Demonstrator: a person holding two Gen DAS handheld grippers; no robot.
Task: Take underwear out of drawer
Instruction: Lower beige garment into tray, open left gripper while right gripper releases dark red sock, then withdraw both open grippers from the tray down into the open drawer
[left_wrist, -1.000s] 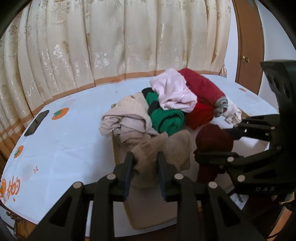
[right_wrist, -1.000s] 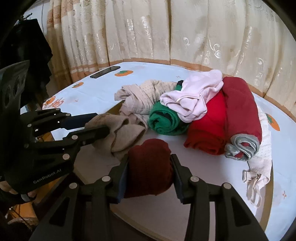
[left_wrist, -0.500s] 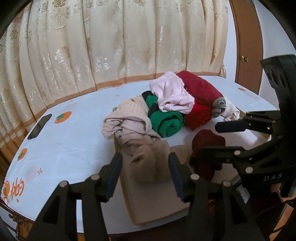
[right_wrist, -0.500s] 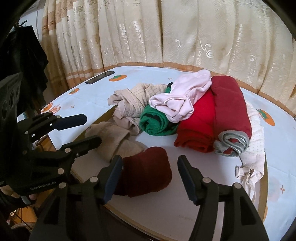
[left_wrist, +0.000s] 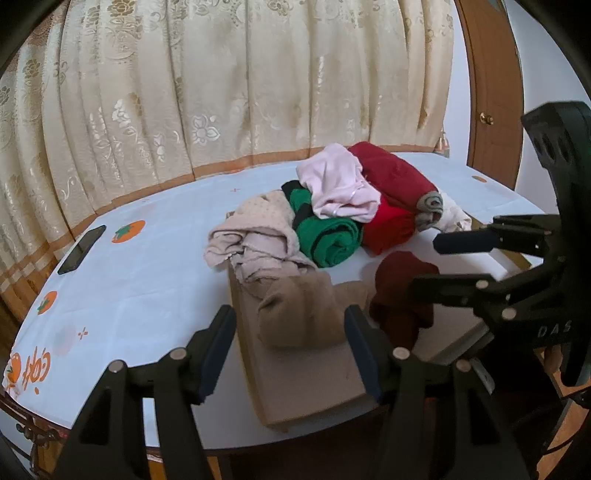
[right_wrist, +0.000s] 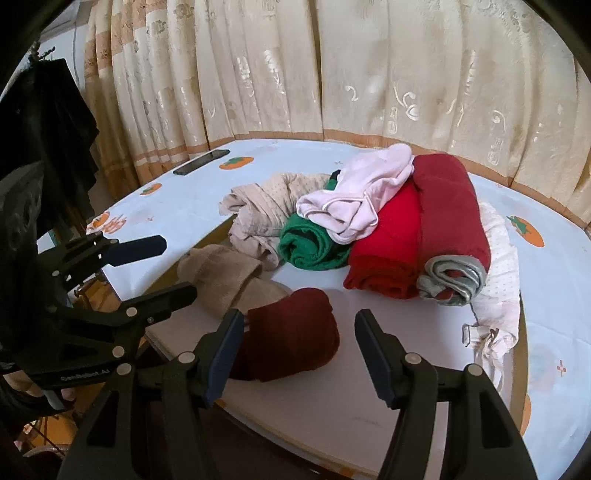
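Hidden or cut off: the near edge of the bench (left_wrist: 147, 258) ran behind both hand-held grippers. The flat board (left_wrist: 306, 380) under the clothes was partly covered by the pile, and its right end lay behind the right hand-held gripper (left_wrist: 436, 266) in the left view. What the white dotted item (right_wrist: 498, 258) was could not be made out; only its edge showed past the dark red roll (right_wrist: 450, 210).

View differences: the left view alone showed a wooden door (left_wrist: 491, 92) at far right. The right view alone showed dark cloth (right_wrist: 48, 129) hanging at far left and a fingertip below the left hand-held gripper (right_wrist: 173, 269). The phone (left_wrist: 81, 249) and curtain (left_wrist: 221, 92) appeared in both.

Count: two loose pieces near, one tan piece (left_wrist: 299, 314) and one maroon piece (right_wrist: 291, 339). In the far pile: one beige garment (left_wrist: 255, 236), one green roll (left_wrist: 328, 236), one pink garment (left_wrist: 340, 184), one bright red roll (right_wrist: 388, 251), one dark red roll.

Grippers: the left gripper's jaws had just been opening; the tan piece lay on the board between them, pads clear of it. The right gripper's jaws had also just opened, with the maroon piece between them and lying just beside the left pad, clear of the right one. No drawer was identifiable.
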